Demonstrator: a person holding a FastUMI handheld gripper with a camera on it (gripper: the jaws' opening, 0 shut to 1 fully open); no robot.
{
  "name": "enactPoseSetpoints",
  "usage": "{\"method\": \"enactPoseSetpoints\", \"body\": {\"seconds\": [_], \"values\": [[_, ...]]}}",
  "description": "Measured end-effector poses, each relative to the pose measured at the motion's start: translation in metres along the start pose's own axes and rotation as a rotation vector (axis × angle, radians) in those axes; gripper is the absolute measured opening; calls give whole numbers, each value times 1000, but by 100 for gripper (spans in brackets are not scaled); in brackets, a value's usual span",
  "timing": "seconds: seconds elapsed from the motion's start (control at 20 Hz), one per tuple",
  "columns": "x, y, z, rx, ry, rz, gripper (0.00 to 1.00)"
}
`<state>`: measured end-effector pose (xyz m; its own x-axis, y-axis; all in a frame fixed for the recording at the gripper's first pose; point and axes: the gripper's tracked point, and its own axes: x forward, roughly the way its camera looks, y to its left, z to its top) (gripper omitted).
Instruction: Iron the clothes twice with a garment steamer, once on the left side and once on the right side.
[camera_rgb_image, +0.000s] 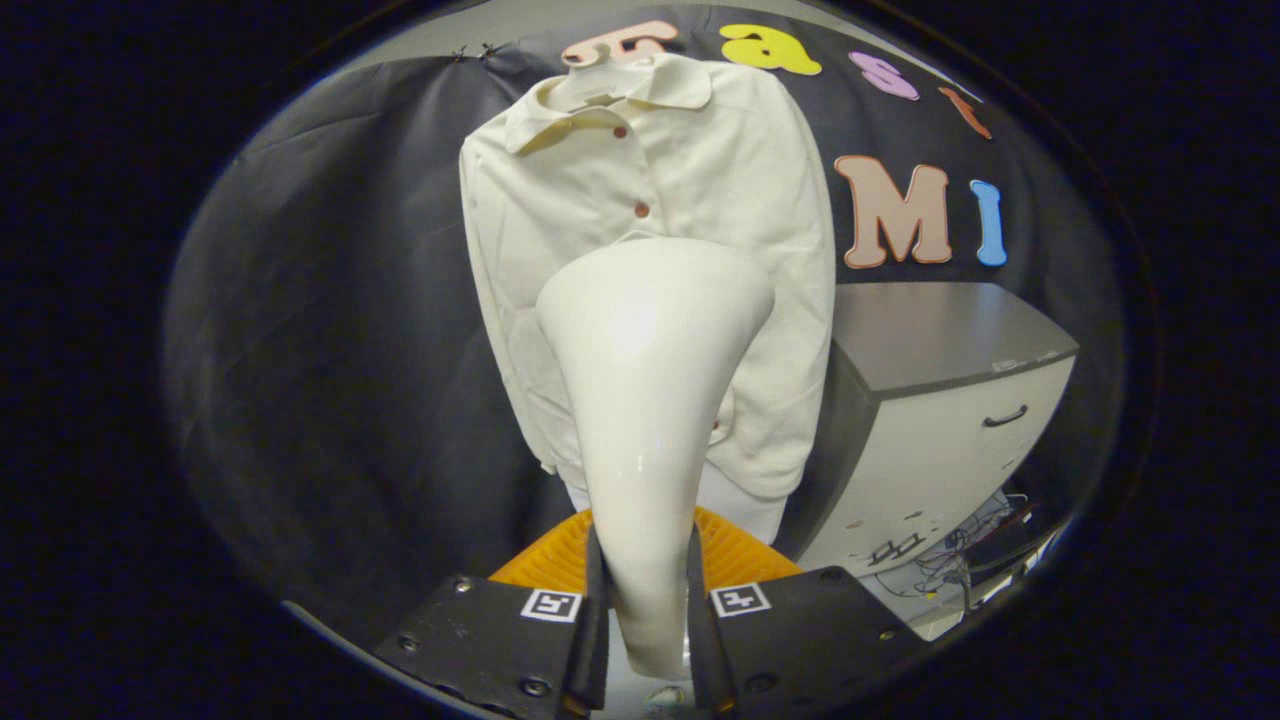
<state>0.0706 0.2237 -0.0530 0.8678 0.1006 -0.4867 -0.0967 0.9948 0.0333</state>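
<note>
Grey-topped drawer cabinet with what looks like tangled wires beside it

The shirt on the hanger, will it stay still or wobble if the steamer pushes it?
The shirt will probably give and swing, since it looks like soft cloth hanging loose from a hanger. The steamer, held between the gripper fingers, looks hard and smooth, so it should likely glide over the cloth.
</note>
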Motion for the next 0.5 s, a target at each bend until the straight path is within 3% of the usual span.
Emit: {"method": "enactPoseSetpoints", "body": {"seconds": [0.35, 0.5], "values": [[-43, -19, 95, -14, -141, -3, 33], [-40, -25, 142, -15, -168, 0, 33]]}}
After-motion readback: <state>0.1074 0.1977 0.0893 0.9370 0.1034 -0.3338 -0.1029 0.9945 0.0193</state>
